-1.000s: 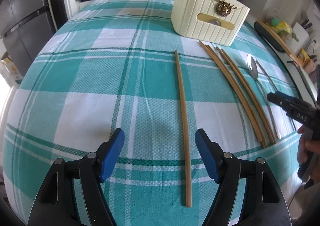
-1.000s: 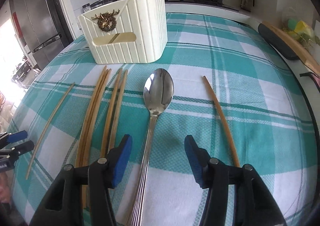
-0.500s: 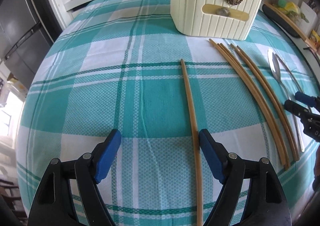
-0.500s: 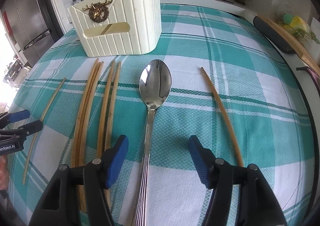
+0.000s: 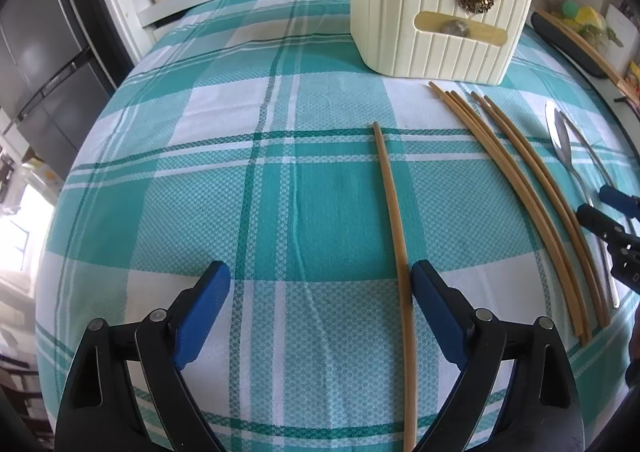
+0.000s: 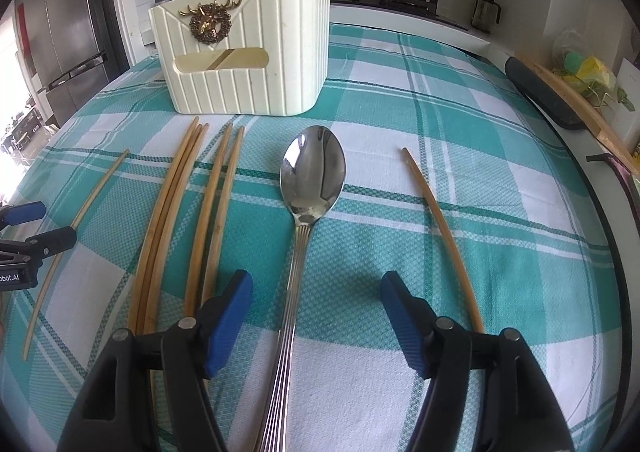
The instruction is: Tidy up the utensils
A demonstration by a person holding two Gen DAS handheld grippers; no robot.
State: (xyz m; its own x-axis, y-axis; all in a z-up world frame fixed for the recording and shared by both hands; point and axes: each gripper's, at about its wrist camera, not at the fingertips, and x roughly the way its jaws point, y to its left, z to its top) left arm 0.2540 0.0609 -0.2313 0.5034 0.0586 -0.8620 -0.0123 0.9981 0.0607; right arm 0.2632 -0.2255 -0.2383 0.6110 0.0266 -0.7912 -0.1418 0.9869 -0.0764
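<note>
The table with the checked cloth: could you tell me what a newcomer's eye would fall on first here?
Probably the cream utensil holder with its gold deer emblem, standing at the far end of the teal checked tablecloth. In front of it, the shiny spoon lies between the open right gripper's fingers, with a bundle of chopsticks to its left. A single chopstick lies just inside the open left gripper's right finger.
</note>
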